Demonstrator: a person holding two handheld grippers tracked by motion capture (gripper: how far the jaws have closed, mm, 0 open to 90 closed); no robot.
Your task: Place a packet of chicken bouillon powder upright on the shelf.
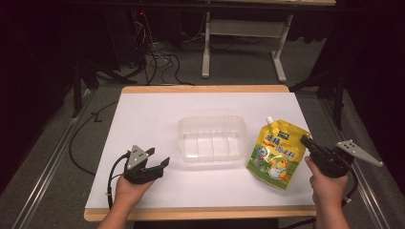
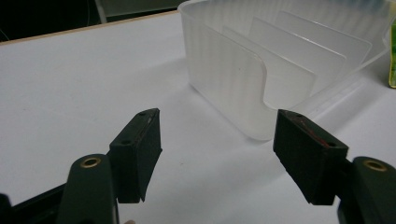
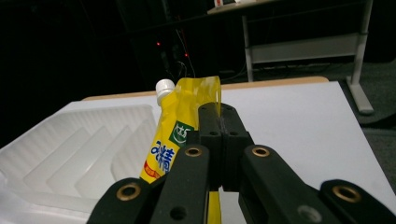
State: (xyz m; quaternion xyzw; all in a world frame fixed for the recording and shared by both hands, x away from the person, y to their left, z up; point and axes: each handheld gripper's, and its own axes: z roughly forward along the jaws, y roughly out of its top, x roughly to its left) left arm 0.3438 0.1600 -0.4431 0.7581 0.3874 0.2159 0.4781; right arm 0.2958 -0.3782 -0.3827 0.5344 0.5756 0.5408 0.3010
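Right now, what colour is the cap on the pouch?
White, on the yellow pouch; the cap shows best in the right gripper view.

One yellow spouted pouch (image 1: 278, 152) is on the table, with a single white cap (image 3: 164, 87) at its top corner. One clear plastic tray (image 1: 213, 138) sits on the white table top (image 1: 153, 114); it has three inner dividers, making four compartments. Two black grippers are in play, the left gripper (image 1: 160, 159) and the right gripper (image 1: 305, 141), each with two jaws and each held by one hand, so two hands show. One table stands in front, and one pale frame of another (image 1: 248, 28) stands behind it.
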